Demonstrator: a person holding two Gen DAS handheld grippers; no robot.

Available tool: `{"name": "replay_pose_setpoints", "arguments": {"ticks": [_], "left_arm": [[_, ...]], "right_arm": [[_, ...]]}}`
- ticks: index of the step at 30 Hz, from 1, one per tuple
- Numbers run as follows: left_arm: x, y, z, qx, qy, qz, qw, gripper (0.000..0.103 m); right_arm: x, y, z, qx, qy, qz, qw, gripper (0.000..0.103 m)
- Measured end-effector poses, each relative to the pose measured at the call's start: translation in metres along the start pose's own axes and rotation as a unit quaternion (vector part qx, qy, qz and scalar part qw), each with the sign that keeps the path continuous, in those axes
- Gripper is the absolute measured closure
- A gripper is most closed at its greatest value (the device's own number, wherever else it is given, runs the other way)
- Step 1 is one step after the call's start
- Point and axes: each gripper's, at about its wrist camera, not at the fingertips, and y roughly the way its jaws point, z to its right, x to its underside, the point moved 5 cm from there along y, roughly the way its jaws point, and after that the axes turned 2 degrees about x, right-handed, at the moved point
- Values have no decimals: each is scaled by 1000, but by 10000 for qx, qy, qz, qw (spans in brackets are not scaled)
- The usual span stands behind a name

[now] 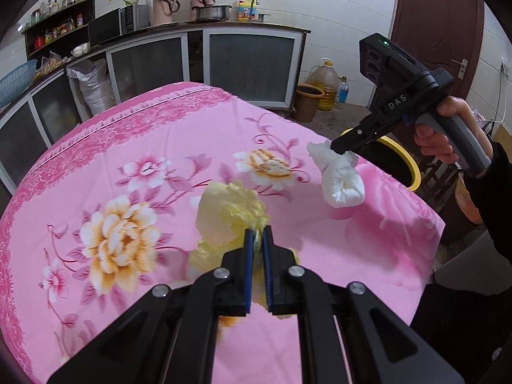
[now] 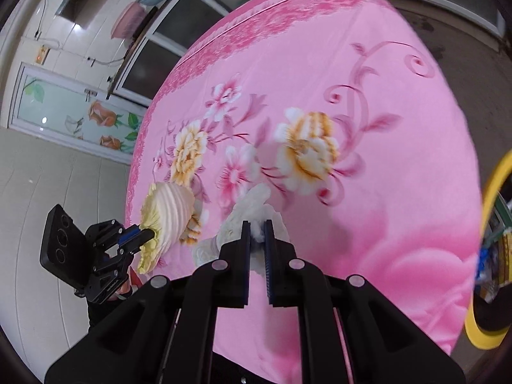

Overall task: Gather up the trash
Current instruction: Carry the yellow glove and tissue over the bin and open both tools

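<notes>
Both pieces of trash are up off the pink flowered worktop (image 1: pixel 134 147). The left gripper (image 1: pixel 257 240) has its fingers clenched on a pale yellow cabbage leaf (image 1: pixel 230 208). The right gripper (image 2: pixel 257 233), nearer the yellow-rimmed bin (image 1: pixel 411 172) at the right edge, pinches a crumpled white tissue (image 2: pixel 252 206), likely for dropping there.

Black tool (image 1: pixel 257 233) frames, blue pads, silver screws, grey handle marked DAS, dark sleeve (image 1: pixel 499 172)
</notes>
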Motion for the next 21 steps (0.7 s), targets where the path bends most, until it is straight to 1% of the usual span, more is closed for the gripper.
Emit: {"name": "replay_pose_setpoints", "arguments": {"ticks": [4, 11, 19, 21], "left_arm": [[-5, 9, 31, 117, 41, 95, 9999, 98], [-22, 24, 81, 86, 38, 274, 9996, 98], [-60, 40, 131, 194, -218, 603, 9978, 98], [-72, 46, 144, 161, -243, 660, 9974, 98]], "right_arm": [[16, -17, 24, 48, 148, 102, 9998, 95], [42, -60, 61, 40, 361, 435, 9984, 95], [59, -108, 118, 182, 751, 852, 9934, 95], [62, -121, 133, 239, 862, 964, 9913, 95]]}}
